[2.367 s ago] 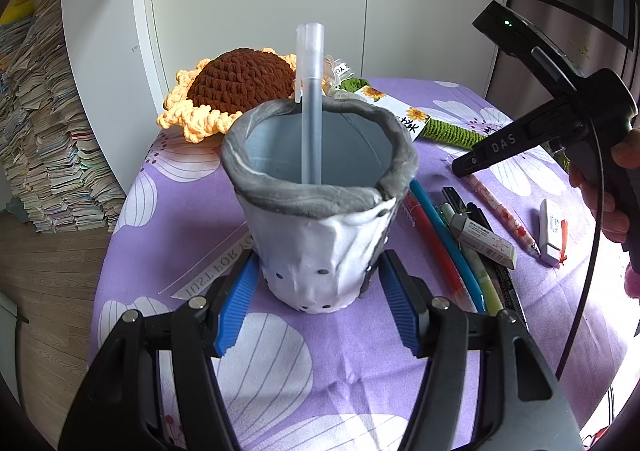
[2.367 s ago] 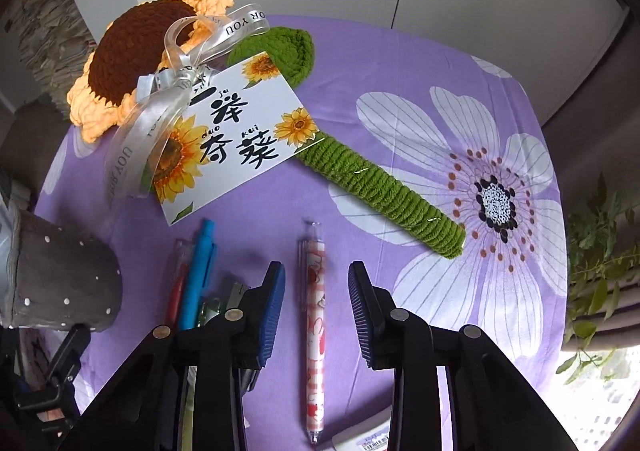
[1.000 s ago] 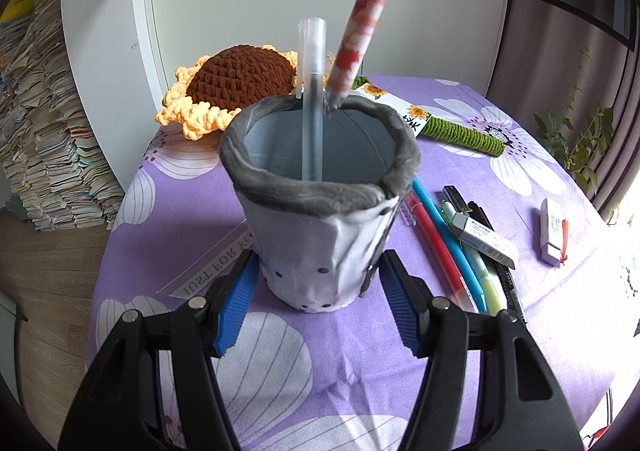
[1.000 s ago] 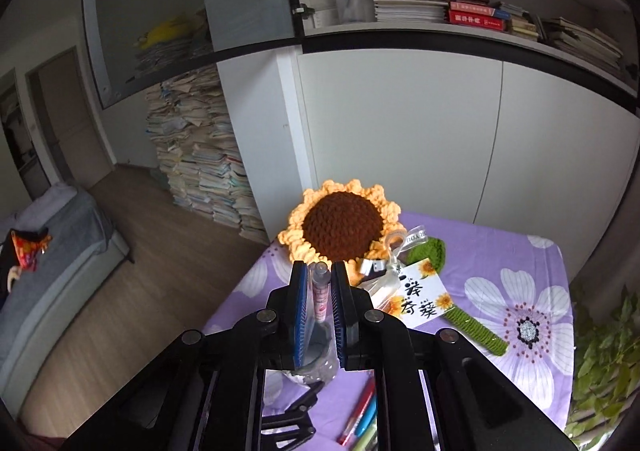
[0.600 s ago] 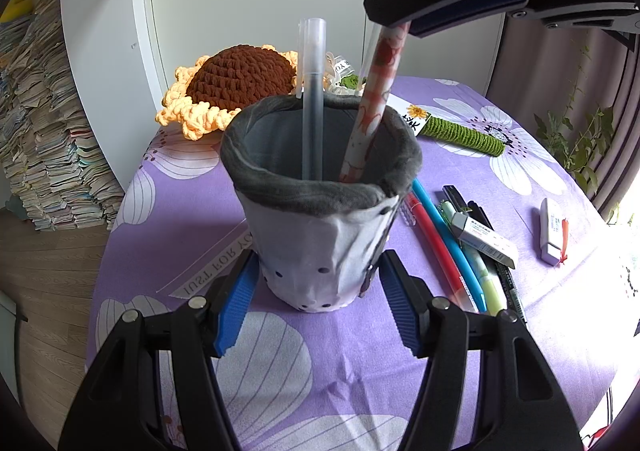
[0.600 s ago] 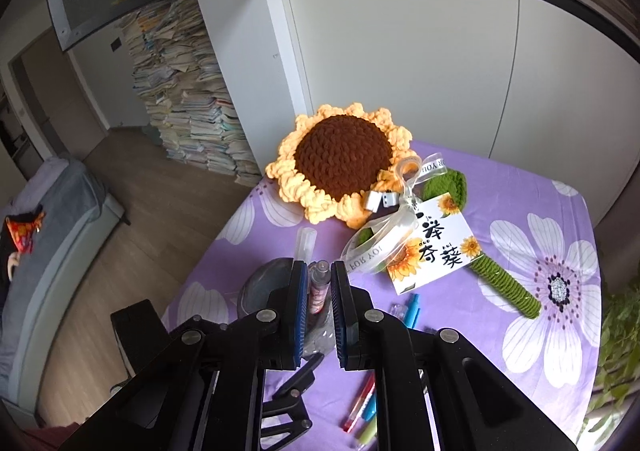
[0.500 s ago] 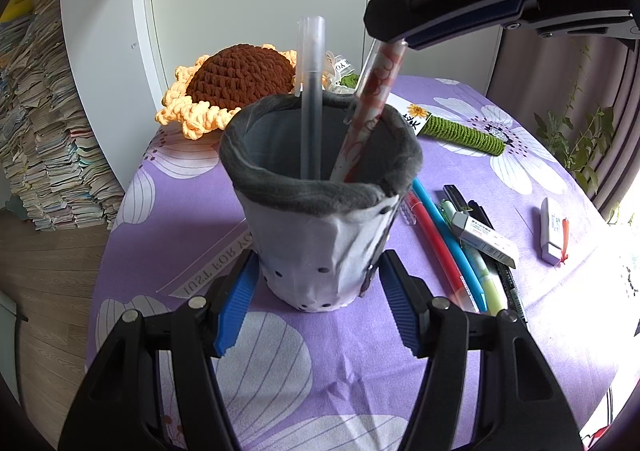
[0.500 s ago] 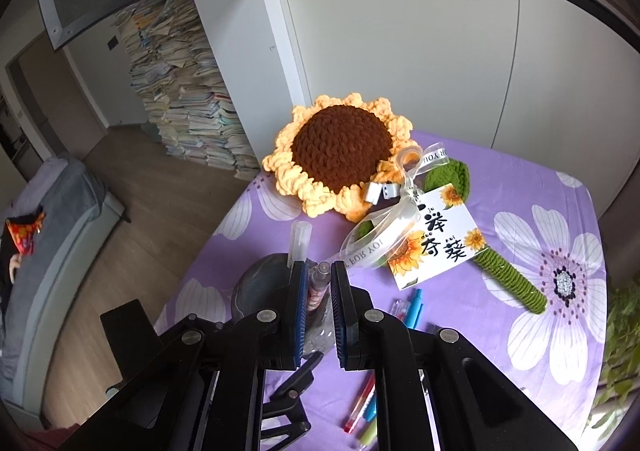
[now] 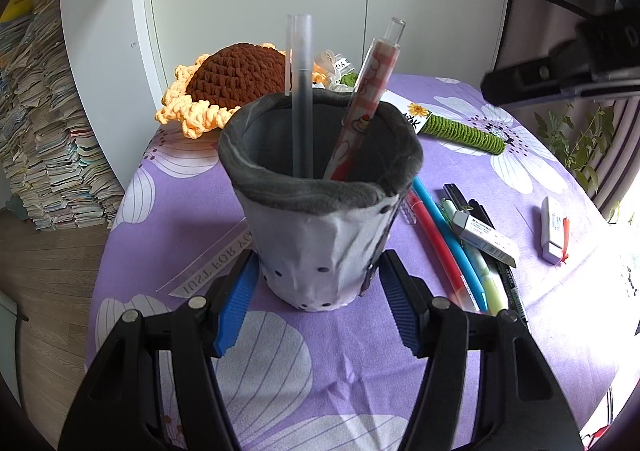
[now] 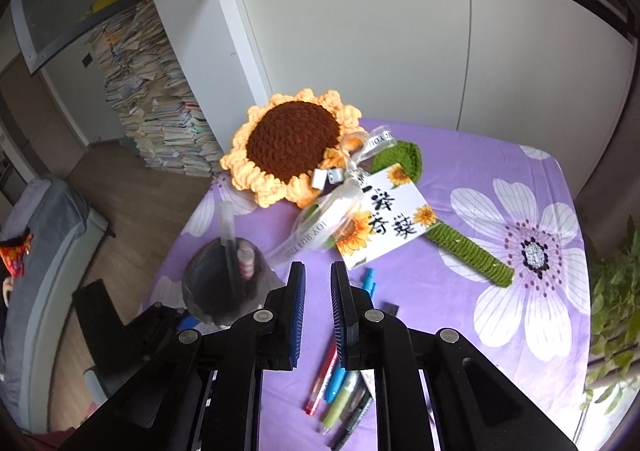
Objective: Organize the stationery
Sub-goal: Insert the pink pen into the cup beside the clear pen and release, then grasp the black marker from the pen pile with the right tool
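Observation:
A grey fabric pen cup (image 9: 320,211) stands on the purple flowered cloth, between the fingers of my left gripper (image 9: 316,303), which is open around its base. Inside the cup stand a frosted grey pen (image 9: 301,91) and a pink checked pen (image 9: 360,111) that leans right. My right gripper (image 10: 318,307) is open and empty, raised above the table to the right of the cup (image 10: 220,283). Red, blue, green and black pens (image 9: 456,251) lie to the right of the cup, with a white eraser (image 9: 486,237) on them.
A crocheted sunflower (image 9: 236,83) with a green stem (image 9: 464,133) and a card (image 10: 384,219) lies behind the cup. A small white correction tape (image 9: 554,229) lies at the right. Stacks of books (image 9: 40,155) stand on the floor at the left.
My right gripper lowered the pink checked pen into the cup, let go of it and moved up and to the right. The left gripper has not moved.

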A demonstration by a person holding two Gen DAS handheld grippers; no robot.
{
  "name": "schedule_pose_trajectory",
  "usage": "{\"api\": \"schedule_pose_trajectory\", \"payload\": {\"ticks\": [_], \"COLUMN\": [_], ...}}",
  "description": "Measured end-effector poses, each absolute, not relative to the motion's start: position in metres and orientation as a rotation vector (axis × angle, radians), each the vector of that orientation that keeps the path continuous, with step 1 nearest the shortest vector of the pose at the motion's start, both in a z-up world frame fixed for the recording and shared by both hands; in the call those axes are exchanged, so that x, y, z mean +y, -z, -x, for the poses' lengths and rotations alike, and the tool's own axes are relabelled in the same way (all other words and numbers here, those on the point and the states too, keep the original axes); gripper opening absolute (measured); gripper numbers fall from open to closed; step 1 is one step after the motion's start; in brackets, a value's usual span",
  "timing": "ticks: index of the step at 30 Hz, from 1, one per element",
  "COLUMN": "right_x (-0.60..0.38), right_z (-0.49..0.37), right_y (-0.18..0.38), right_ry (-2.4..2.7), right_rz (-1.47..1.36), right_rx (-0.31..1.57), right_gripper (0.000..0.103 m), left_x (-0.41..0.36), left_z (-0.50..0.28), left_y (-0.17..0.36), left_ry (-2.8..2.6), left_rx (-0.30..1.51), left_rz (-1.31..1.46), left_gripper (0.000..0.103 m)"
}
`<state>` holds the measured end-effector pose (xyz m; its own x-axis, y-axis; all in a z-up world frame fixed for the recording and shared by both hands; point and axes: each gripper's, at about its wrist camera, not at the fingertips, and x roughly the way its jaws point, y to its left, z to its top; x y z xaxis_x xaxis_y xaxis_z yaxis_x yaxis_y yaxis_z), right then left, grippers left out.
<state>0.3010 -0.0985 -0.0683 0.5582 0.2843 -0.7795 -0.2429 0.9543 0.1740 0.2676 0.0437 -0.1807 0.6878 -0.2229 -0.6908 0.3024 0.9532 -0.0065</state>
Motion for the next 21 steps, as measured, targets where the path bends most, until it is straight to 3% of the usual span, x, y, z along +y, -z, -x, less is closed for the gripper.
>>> {"api": "schedule_pose_trajectory", "payload": {"ticks": [9, 21], "right_x": [-0.153, -0.158], "right_z": [-0.319, -0.323], "right_y": [0.157, 0.174], "right_ry": [-0.152, -0.175], "right_rz": [-0.195, -0.236], "right_rx": [1.225, 1.263], "right_gripper": [0.013, 0.014], "left_x": [0.044, 0.043], "left_z": [-0.269, -0.267], "left_y": [0.18, 0.182], "left_ry": [0.295, 0.294], "left_rx": [0.759, 0.769], "left_rz": [-0.111, -0.113], "left_gripper": [0.063, 0.063]}}
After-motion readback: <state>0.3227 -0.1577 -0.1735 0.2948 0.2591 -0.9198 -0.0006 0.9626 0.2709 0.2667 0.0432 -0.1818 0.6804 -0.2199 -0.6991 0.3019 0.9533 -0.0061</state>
